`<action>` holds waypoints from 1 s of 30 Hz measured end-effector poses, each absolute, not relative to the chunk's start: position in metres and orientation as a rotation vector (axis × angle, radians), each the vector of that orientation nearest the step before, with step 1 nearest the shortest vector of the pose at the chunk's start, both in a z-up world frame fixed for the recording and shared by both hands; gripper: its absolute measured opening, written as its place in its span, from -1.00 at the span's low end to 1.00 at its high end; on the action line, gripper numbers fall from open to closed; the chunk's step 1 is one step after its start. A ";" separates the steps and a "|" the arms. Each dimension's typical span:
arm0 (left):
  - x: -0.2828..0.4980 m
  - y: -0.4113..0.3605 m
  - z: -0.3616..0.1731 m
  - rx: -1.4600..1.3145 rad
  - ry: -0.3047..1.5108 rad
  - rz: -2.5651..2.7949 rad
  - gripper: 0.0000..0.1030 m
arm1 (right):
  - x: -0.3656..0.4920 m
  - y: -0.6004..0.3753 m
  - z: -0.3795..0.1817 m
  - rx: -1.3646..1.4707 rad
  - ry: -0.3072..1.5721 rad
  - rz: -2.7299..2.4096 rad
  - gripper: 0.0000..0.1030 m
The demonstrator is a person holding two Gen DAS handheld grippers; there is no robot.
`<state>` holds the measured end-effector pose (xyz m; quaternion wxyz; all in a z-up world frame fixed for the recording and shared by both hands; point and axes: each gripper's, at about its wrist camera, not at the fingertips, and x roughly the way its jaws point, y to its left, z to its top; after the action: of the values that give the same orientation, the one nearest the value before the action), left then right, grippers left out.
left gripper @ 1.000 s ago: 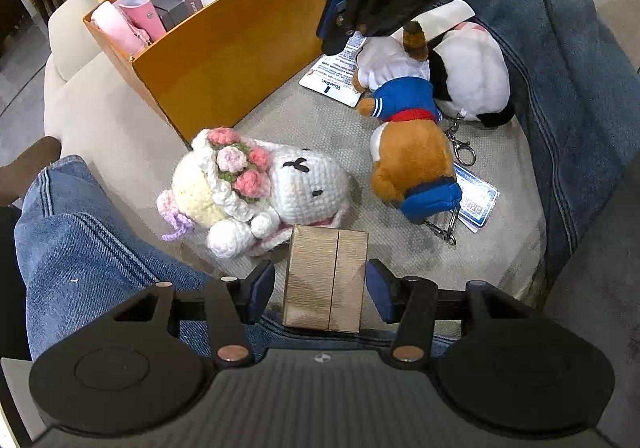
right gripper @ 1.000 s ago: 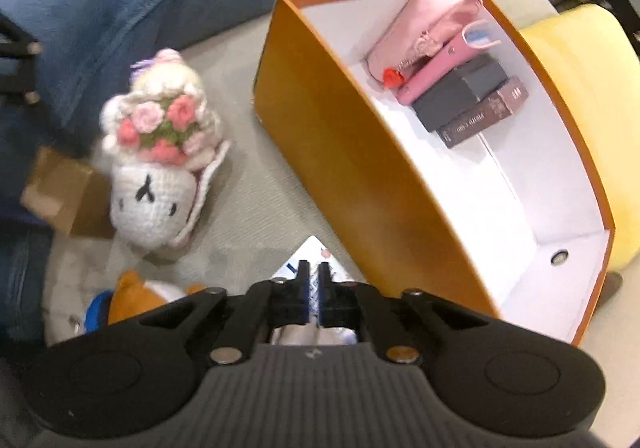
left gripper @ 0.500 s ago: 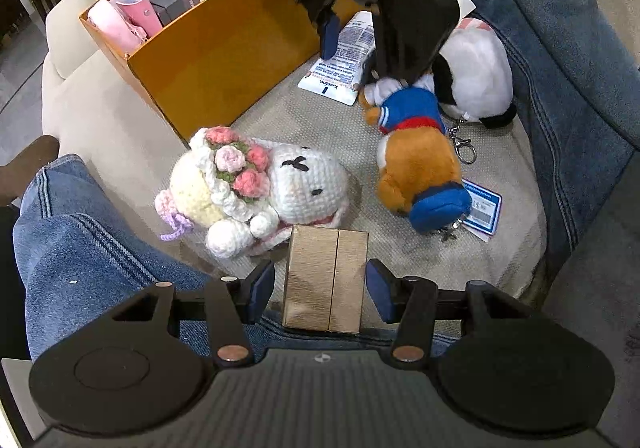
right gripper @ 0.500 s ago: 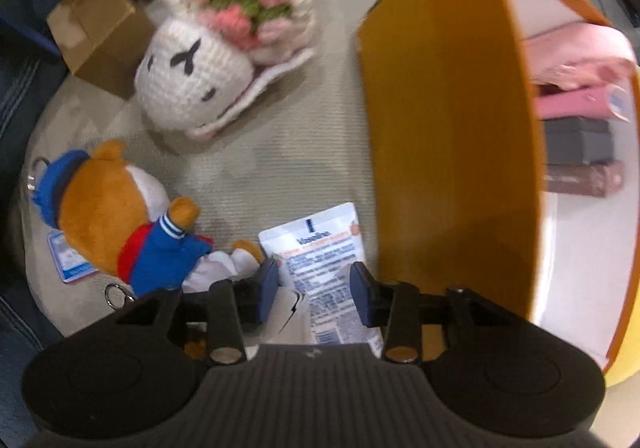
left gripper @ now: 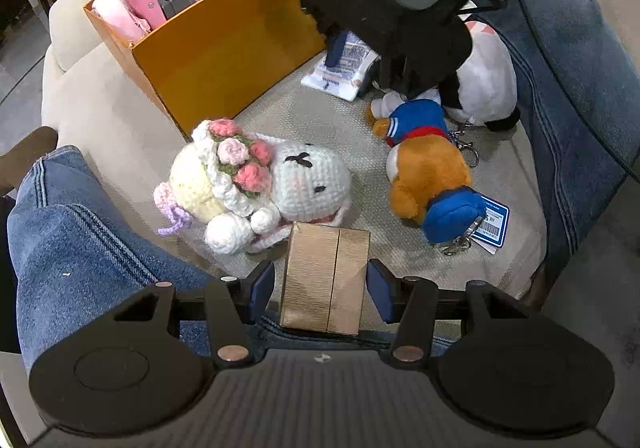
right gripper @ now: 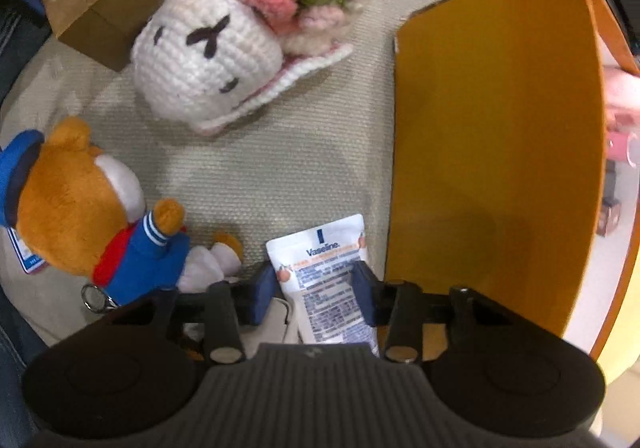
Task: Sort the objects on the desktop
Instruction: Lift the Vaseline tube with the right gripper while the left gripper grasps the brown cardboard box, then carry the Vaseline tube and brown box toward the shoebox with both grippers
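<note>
Change since a second ago: the right gripper has dropped from above the orange box and rolled, and now straddles the Vaseline sachet just beside the box's outer wall. Its jaws, shut a second ago, sprang wide and are closing again; the sachet lies between the blue pads, contact not yet evident. Judgement: this is the pick of the sachet, presumably bound for the box, which already holds a pink pouch and small dark cartons at its far end.

The left gripper has not moved. Its jaws stand apart on either side of the brown cardboard box, a gap visible at each pad, so nothing is gripped.

Materials, largest first:
- Beige cushion surface: woven, soft, gives under load.
- Orange box: rigid card, smooth, white inside, tall straight walls.
- Crochet bunny: chunky white yarn, pink rose crown, rounded and squashy.
- Plush bear: orange fleece, blue jacket and cap, metal clips and a paper tag.
- Brown cardboard box: ribbed paper, taped seam, square-edged.
- Sachet: flat glossy film, thin and floppy; likely to buckle or slip if pinched across its width.
</note>
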<state>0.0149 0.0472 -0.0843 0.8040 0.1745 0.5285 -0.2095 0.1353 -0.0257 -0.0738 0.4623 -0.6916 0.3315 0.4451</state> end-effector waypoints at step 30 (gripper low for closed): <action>-0.001 0.049 -0.082 0.286 1.098 -0.349 0.00 | 0.176 -0.066 -0.025 -0.714 0.972 0.939 -0.75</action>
<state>-0.0012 0.0487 -0.0818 0.8289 0.1347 0.5174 -0.1643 0.1763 -0.0657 -0.0255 0.7220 -0.3234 0.4399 0.4250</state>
